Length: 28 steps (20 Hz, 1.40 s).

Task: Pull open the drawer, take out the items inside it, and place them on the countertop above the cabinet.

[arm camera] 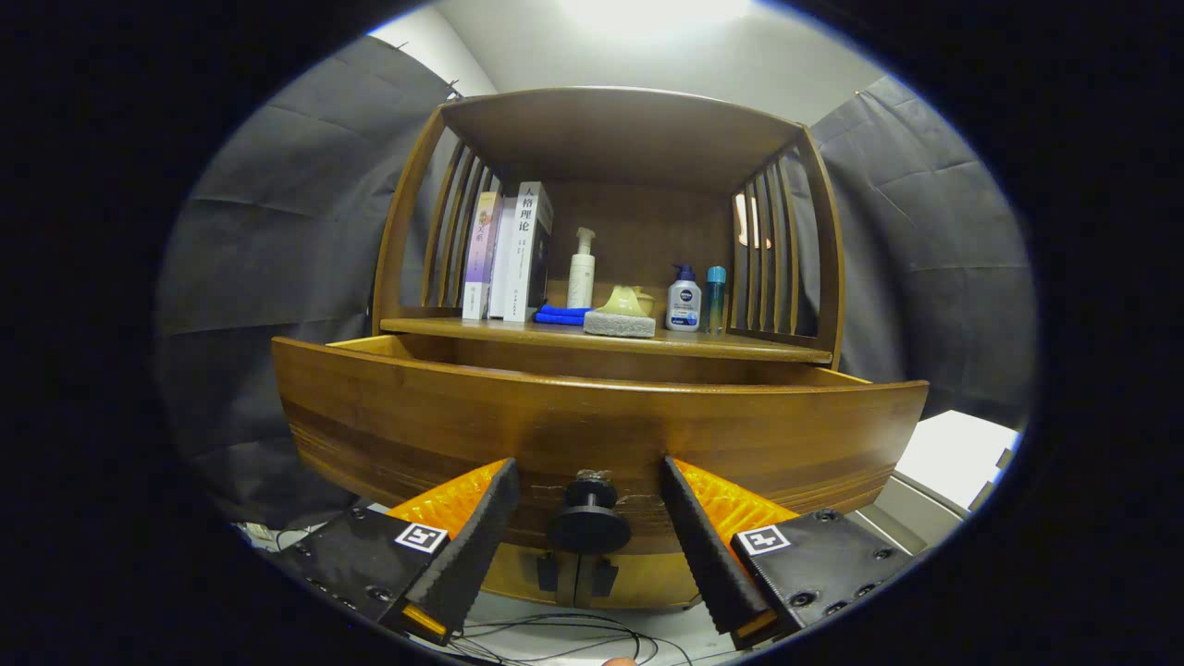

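Observation:
The wooden drawer (592, 425) stands pulled out of the cabinet, its wide front facing me. Its round dark knob (589, 518) sits between my fingers, with a gap on each side. My gripper (589, 481) is open, both fingertips close to the drawer front. The drawer's inside is hidden behind its front panel. Above it lies the countertop (740, 347) of the cabinet, under a wooden shelf hood.
On the countertop stand upright books (513, 250), a white pump bottle (581, 270), a blue cloth (562, 314), a grey sponge (620, 323) with a yellowish thing behind it, a blue-and-white bottle (684, 301) and a slim teal bottle (715, 298). Cables (555, 638) lie below.

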{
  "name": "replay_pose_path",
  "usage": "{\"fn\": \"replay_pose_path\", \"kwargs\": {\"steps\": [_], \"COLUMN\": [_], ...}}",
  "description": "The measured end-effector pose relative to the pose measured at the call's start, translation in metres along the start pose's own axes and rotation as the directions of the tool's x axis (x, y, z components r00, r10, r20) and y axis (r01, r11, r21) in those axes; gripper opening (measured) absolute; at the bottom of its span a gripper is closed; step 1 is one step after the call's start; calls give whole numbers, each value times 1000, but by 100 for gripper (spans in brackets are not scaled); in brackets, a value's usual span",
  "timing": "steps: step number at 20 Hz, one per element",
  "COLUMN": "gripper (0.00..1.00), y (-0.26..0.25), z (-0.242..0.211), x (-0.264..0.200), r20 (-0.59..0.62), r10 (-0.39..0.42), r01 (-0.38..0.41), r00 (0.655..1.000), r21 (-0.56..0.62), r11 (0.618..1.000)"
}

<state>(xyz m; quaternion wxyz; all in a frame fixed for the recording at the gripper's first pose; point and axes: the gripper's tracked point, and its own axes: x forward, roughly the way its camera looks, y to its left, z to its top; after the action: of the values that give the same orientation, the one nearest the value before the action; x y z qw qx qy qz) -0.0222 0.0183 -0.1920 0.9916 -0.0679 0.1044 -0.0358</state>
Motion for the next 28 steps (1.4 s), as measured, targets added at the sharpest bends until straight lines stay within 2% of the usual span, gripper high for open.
{"fn": "replay_pose_path", "kwargs": {"steps": [4, 28], "gripper": [98, 98], "y": [0, -2], "z": [-1, 5], "x": [6, 78], "r20": [-11, -55], "r10": [-15, -18], "r01": [15, 18], "r00": [1000, 998], "r21": [-26, 3], "r11": [1000, 1000]}}
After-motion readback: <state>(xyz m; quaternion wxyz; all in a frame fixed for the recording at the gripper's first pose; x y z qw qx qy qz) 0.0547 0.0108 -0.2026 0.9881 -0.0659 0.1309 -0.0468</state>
